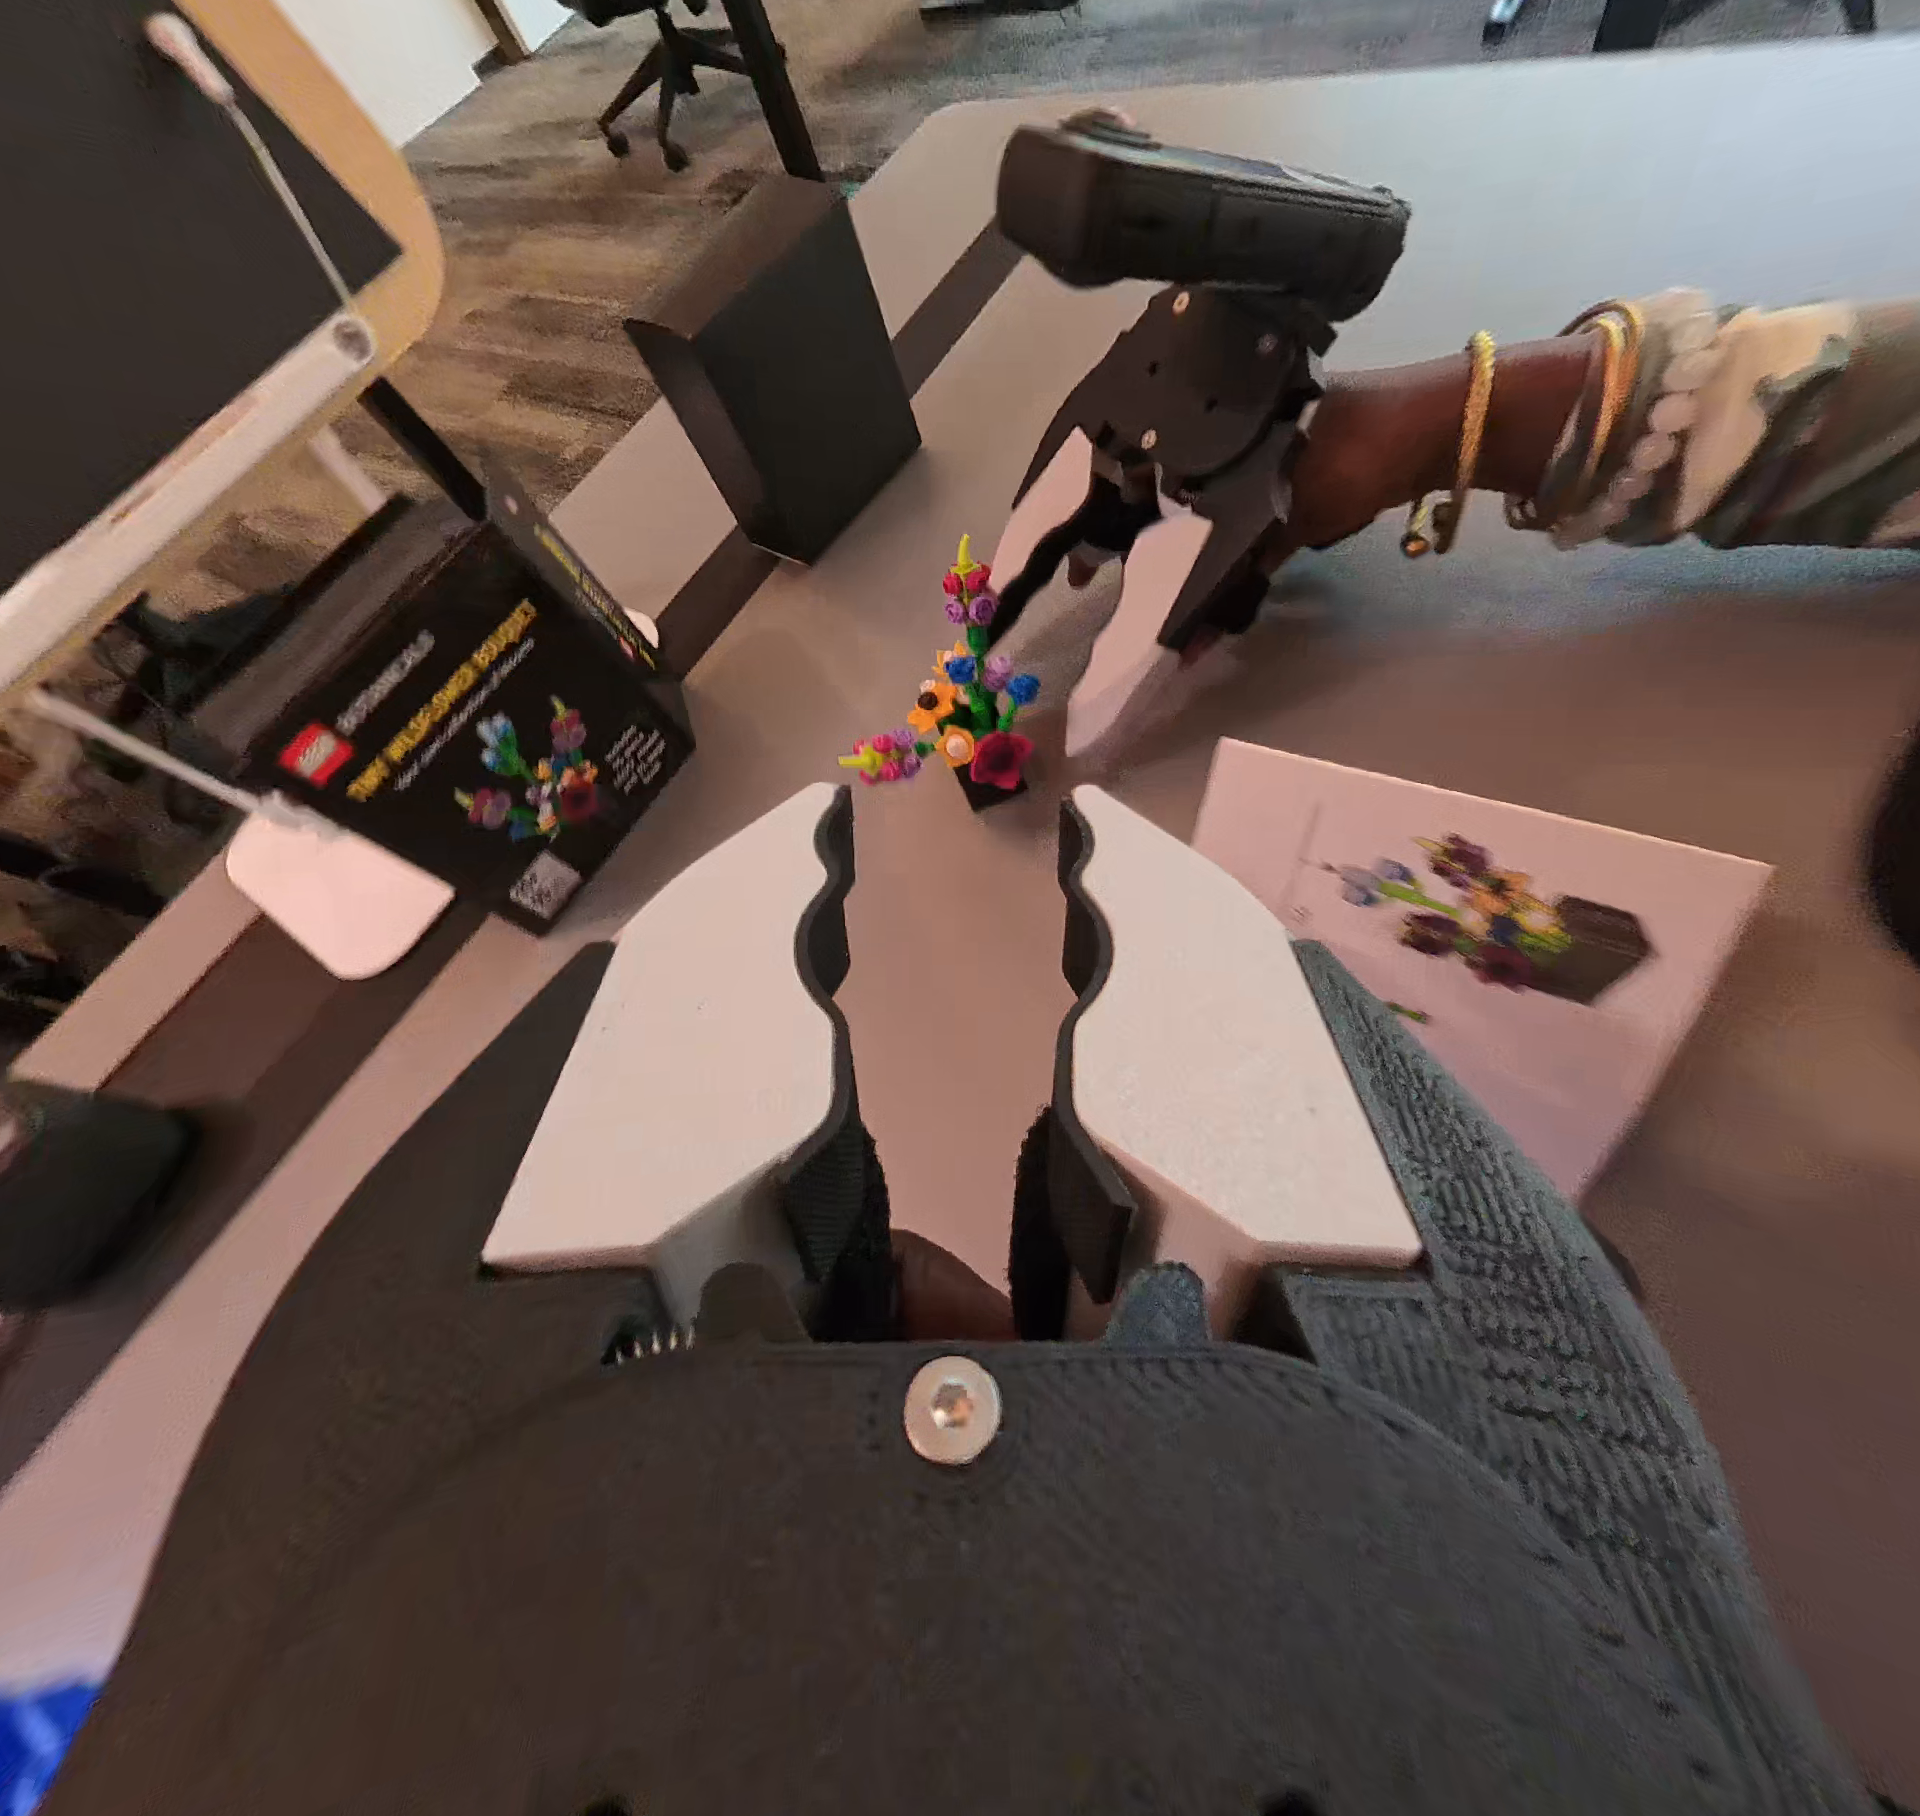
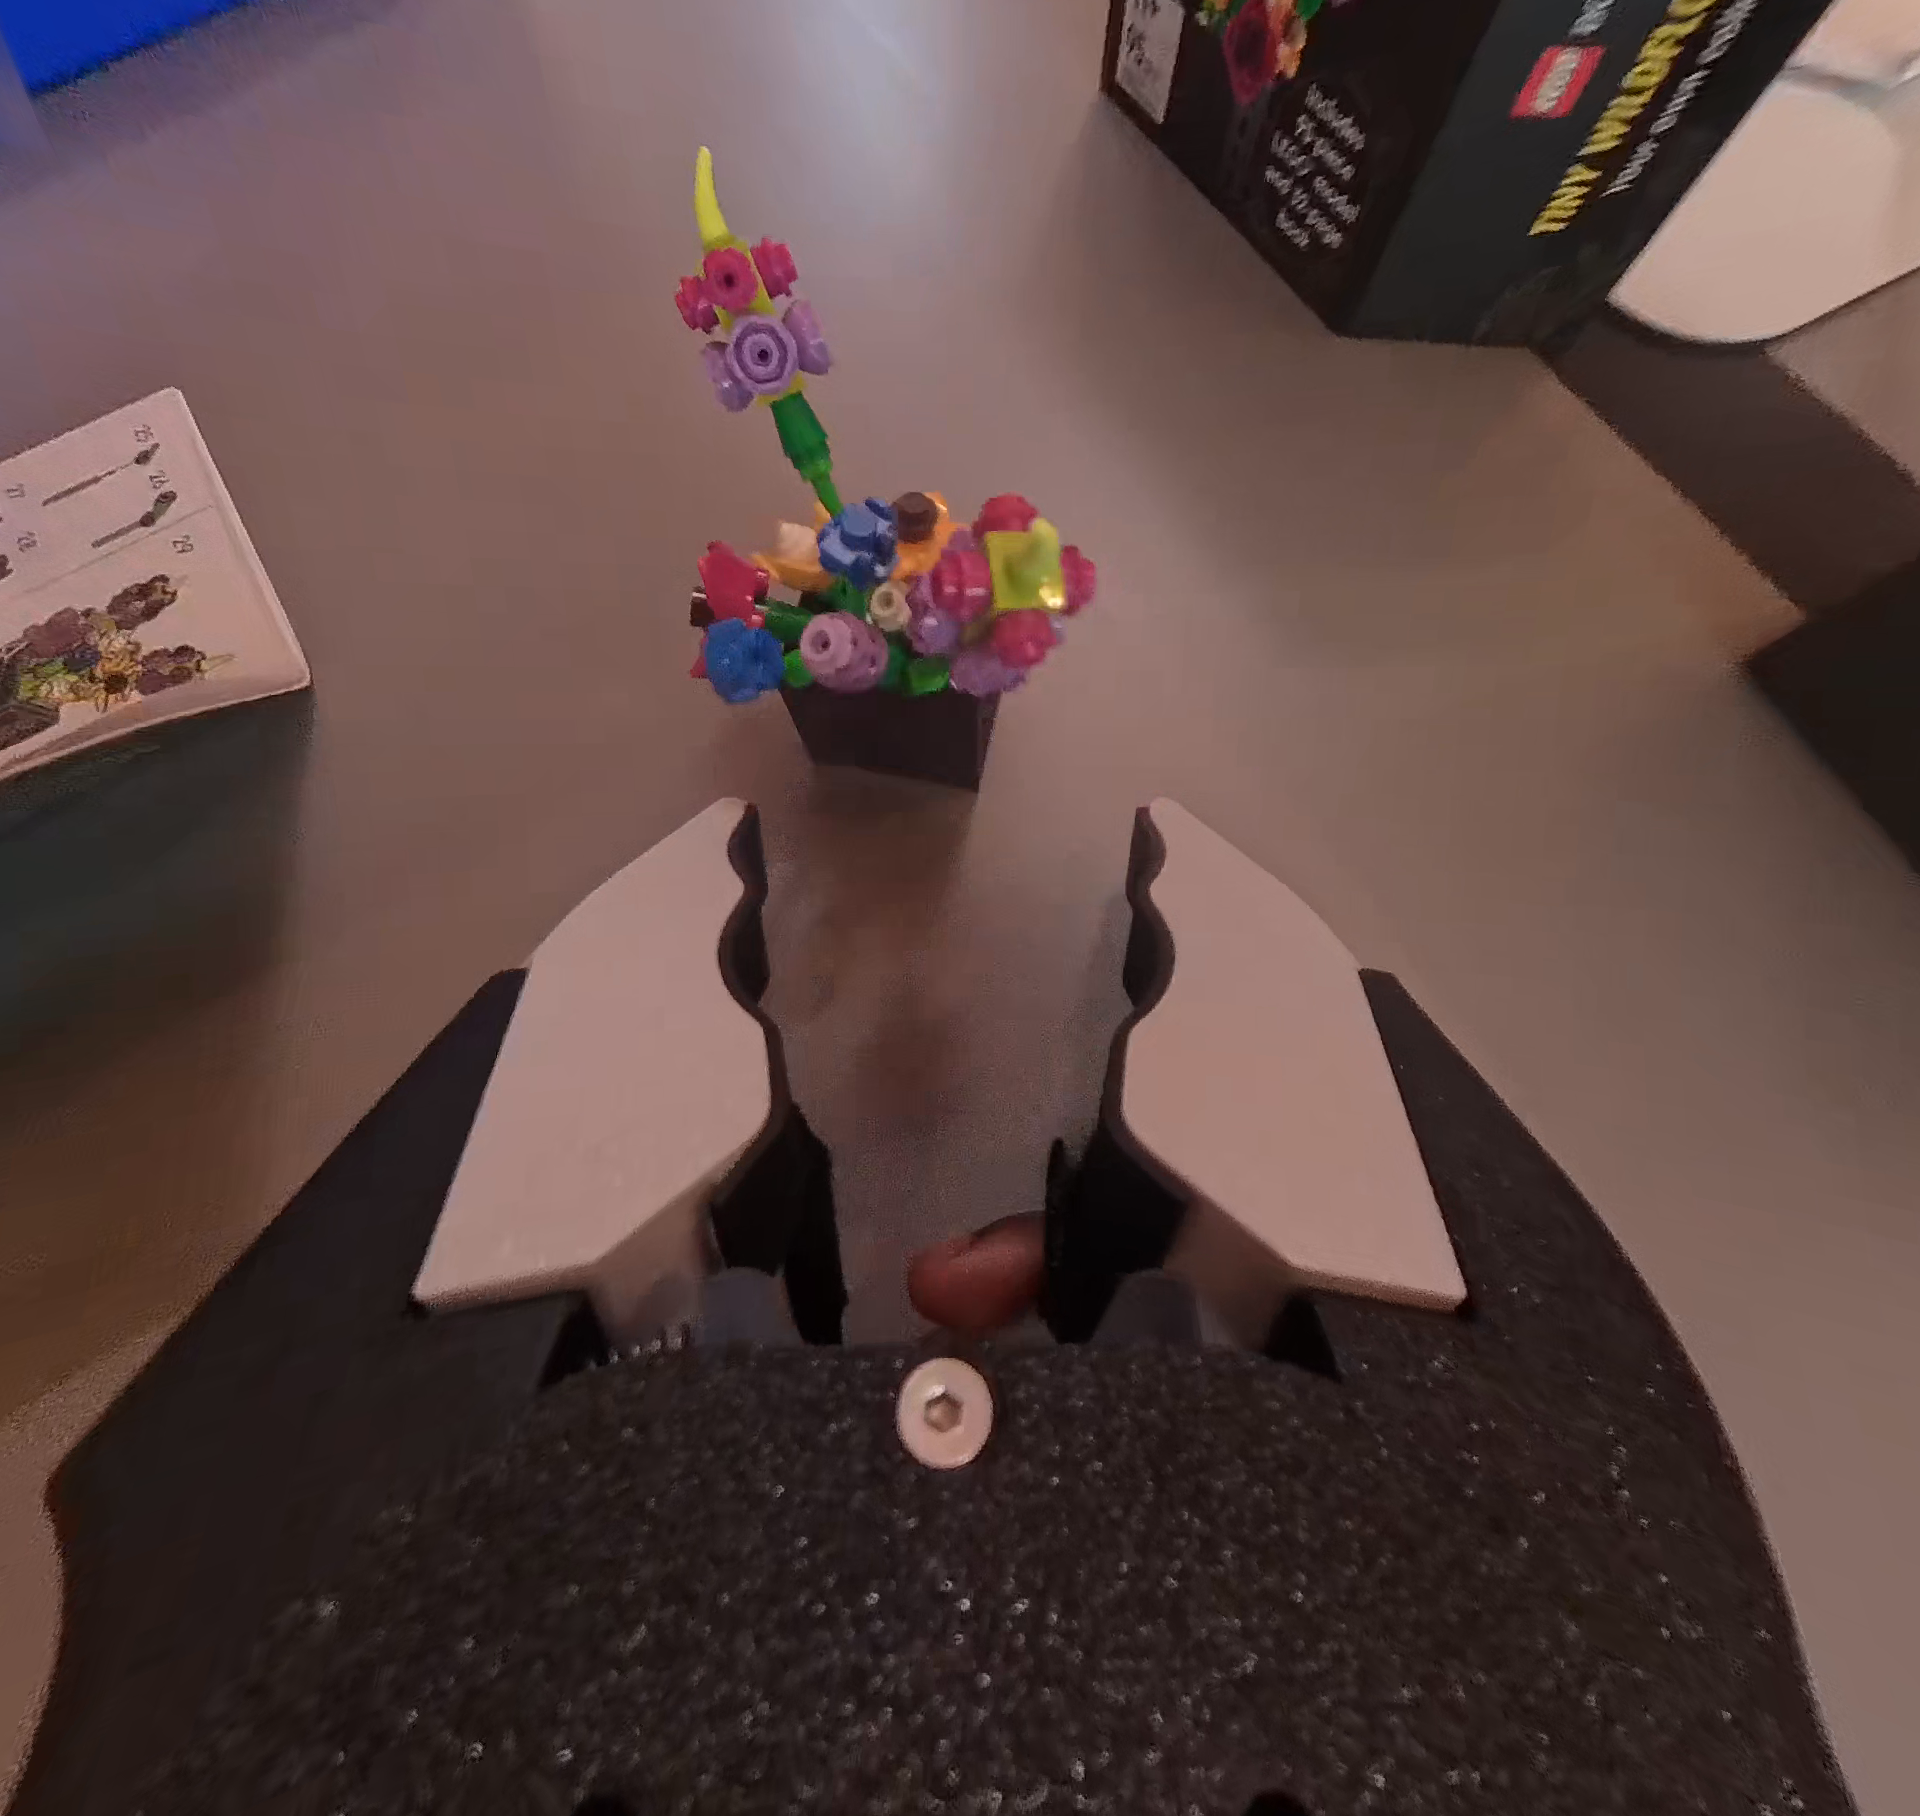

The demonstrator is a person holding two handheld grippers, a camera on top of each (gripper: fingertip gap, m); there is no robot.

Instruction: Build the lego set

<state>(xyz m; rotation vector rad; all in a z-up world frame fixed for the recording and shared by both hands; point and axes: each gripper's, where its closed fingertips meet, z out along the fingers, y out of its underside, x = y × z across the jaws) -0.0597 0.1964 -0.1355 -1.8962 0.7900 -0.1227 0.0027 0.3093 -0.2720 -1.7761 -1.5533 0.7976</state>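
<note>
Lego bouquet [image 2: 883, 613] just beyond empty right hand-held gripper [image 2: 945, 821]

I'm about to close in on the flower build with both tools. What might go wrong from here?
1. The tall flower stalk leans off the small black base; a nudge may topple the bouquet.
2. Both open tools, left tool and right tool, aim at it from different sides and may collide.
</note>
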